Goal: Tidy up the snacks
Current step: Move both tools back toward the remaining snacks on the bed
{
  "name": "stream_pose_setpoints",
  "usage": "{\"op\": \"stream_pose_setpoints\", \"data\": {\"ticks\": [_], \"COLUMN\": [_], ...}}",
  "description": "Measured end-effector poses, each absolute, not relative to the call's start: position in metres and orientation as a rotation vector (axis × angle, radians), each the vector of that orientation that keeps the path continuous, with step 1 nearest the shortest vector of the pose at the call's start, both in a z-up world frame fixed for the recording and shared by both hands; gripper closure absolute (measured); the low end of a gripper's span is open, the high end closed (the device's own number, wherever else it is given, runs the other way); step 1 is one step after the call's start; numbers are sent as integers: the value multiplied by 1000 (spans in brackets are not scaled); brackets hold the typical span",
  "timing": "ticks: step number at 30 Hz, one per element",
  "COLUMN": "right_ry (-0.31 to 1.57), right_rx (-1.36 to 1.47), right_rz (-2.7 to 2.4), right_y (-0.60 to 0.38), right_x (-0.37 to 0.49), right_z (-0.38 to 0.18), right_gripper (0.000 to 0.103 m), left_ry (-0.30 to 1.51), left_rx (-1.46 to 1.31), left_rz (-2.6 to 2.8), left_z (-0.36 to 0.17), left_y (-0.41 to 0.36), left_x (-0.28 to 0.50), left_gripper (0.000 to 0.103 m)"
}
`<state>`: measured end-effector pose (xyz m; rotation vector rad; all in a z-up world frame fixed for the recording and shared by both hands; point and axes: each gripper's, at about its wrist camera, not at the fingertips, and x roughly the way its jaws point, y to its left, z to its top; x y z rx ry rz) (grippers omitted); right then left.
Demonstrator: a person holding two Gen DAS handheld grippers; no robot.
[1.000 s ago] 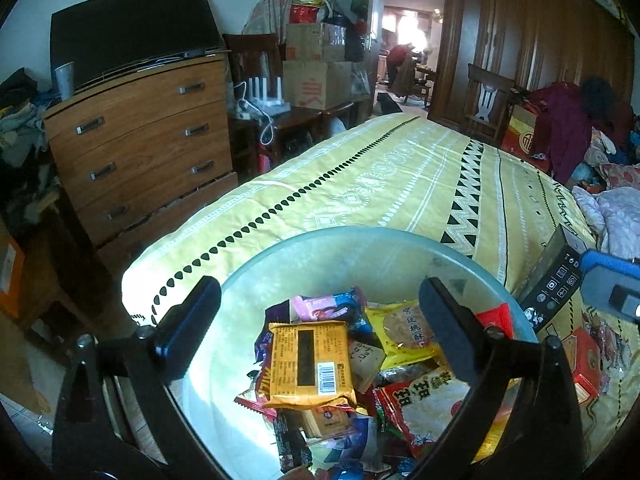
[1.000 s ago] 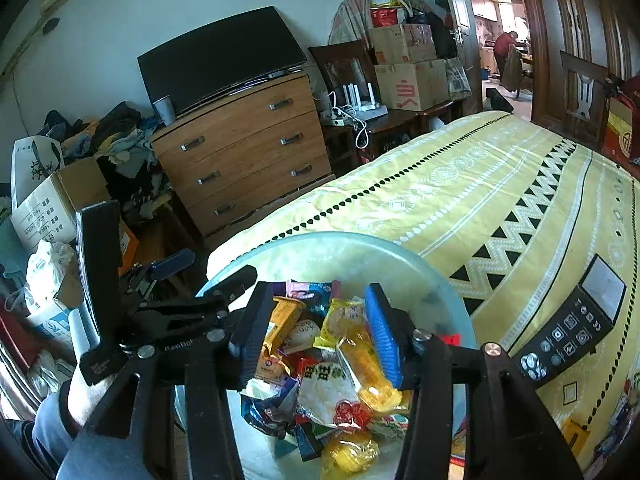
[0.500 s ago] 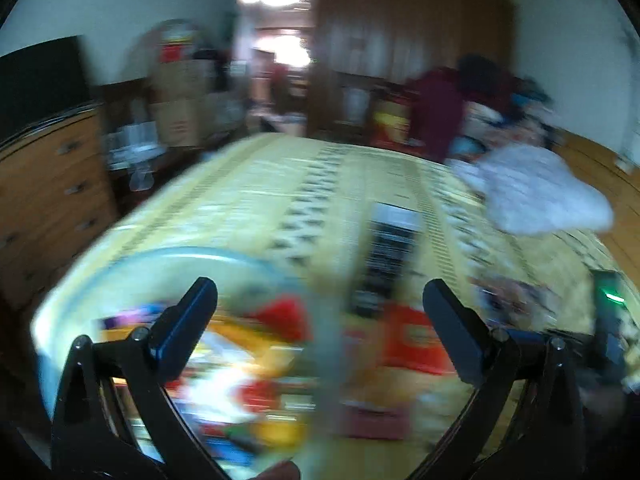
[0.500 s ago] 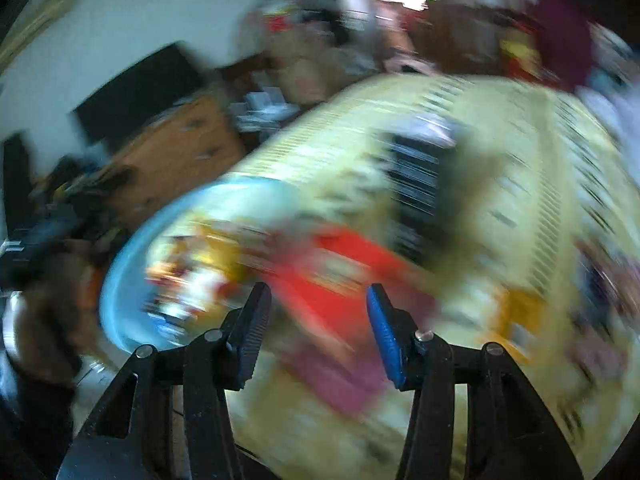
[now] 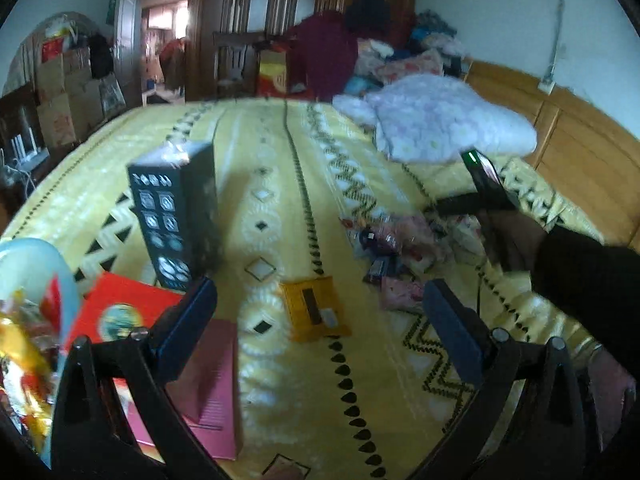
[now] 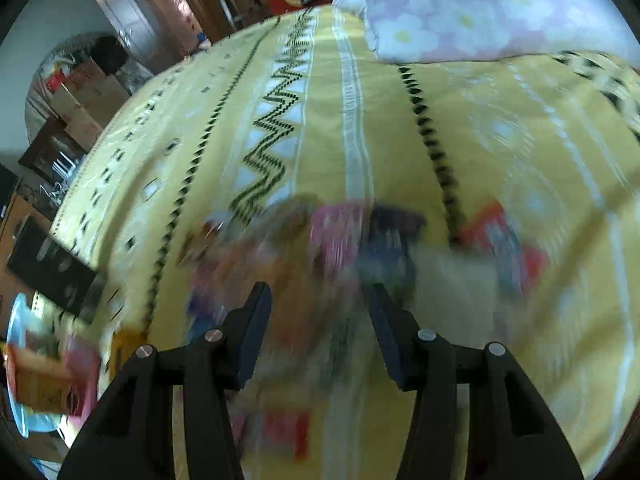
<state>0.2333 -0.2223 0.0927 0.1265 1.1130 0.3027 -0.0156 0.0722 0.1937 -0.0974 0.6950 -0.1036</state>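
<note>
**Both tongs spread above the bed, loose snacks ahead**

Your left tongs [image 5: 320, 320] hang over the yellow bedspread [image 5: 280, 160] with their jaws spread wide and nothing between them. Just beyond the gap lies a flat orange packet [image 5: 316, 314], face up on the cloth. Farther ahead and to the right sits a loose pile of small snacks [image 5: 396, 244], pink and dark wrappers mixed together. Your right hand [image 5: 516, 240] is over that pile, holding its own tool.

At your left edge you see the rim of the pale blue bowl [image 5: 36, 264] with bright wrappers inside. Beside it lie a red box [image 5: 120, 308] and a pink box [image 5: 216, 380], and behind them a dark box [image 5: 176, 216] stands upright.

Your right tongs [image 6: 316, 320] are also spread apart and hold nothing. The heap of snacks [image 6: 340, 240] lies directly ahead of the tips, badly blurred, so you cannot tell single packets apart. A folded flowered blanket [image 6: 480, 8] rests at the far end of the bed.
</note>
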Motion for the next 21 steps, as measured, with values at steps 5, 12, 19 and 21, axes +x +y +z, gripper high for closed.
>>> {"op": "stream_pose_setpoints", "data": {"ticks": [5, 12, 19, 21], "right_ry": [1160, 1323, 1371, 1381], "right_rx": [111, 27, -21, -29], "right_rz": [378, 456, 635, 687], "right_y": [-183, -140, -122, -119], "right_x": [303, 302, 173, 129], "right_z": [61, 18, 33, 35], "right_gripper": [48, 46, 47, 47], "left_ry": [742, 778, 791, 793], "left_rx": [-76, -43, -73, -76], "left_rz": [-112, -152, -167, -169], "left_z": [176, 167, 170, 170], "left_y": [59, 45, 47, 46], "left_x": [-9, -11, -26, -34], "left_gripper": [0, 0, 0, 0]}}
